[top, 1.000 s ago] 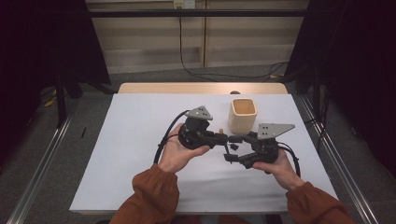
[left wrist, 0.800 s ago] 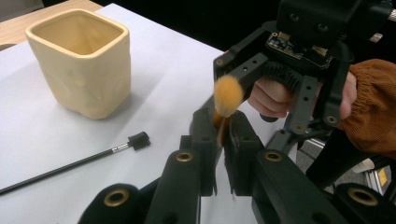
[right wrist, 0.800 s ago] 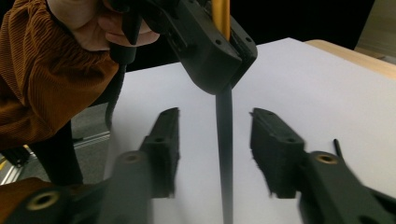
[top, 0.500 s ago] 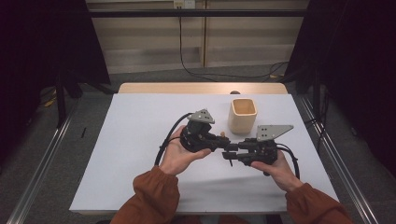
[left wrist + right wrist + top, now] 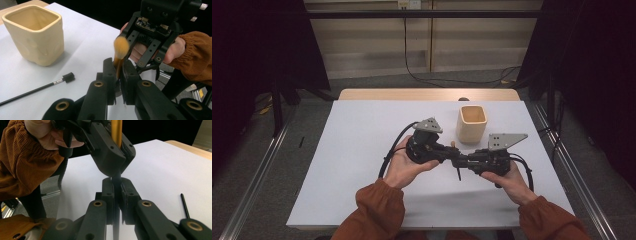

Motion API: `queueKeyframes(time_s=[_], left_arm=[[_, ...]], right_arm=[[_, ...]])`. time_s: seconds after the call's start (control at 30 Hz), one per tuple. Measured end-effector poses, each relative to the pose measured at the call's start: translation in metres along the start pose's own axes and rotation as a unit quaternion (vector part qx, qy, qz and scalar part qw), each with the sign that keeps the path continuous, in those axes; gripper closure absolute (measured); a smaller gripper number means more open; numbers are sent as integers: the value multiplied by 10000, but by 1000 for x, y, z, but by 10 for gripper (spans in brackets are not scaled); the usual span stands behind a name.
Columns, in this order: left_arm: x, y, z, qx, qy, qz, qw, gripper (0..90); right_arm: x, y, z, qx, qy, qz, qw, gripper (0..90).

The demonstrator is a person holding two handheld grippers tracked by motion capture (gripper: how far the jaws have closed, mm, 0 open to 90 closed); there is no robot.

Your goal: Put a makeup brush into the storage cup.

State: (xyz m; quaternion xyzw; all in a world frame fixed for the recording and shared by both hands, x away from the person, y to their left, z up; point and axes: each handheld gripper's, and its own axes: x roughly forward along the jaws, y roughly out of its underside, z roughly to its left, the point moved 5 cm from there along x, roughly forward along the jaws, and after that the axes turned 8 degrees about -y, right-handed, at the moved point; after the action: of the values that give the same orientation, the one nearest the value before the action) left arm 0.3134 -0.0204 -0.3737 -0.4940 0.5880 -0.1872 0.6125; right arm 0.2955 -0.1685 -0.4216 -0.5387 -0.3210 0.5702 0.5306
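White paper covers the rectangular wooden table [image 5: 362, 130], whose bare tan edge shows along the far side at twelve o'clock in the high view. Next in size, the cream square-mouthed ceramic cup [image 5: 472, 124] stands upright on the paper, at about one o'clock from the meeting point of the two tools; in the left gripper view it [image 5: 35, 32] sits at ten o'clock, open mouth up, and looks empty. The left black two-jaw gripper [image 5: 451, 156], held in the left hand of a person in rust-brown corduroy sleeves, points toward three o'clock in the high view, and its jaws are drawn narrow around the golden-handled makeup brush with tawny bristles [image 5: 120, 51], whose fluffy tip stands just above the jaw tips. The right black two-jaw gripper [image 5: 460, 161], in the person's right hand, points toward nine o'clock, nose to nose with the left one; its jaws are likewise pinched narrow on the dark lower end of that same brush [image 5: 116, 135], so both tools grip it above the paper, near the table's middle. Smallest, a thin black-handled brush with a short dark head [image 5: 50, 83] lies flat on the paper at five o'clock from the cup, probably an eyebrow brush, though the bristles are too small to tell.
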Motion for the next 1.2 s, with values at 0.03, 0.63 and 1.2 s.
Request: queueKeyframes(time_s=[0.03,0.63,1.2], left_arm=[[0,0,0,0,0,0,10000,839],[1,-1,1,-68,-2,-432,9990,709],[-4,-4,9,6,-551,-751,9956,52]], right_arm=[[0,0,0,0,0,0,10000,830],[-3,0,-1,49,140,-12,9999,834],[-8,1,-5,101,264,-55,9996,834]])
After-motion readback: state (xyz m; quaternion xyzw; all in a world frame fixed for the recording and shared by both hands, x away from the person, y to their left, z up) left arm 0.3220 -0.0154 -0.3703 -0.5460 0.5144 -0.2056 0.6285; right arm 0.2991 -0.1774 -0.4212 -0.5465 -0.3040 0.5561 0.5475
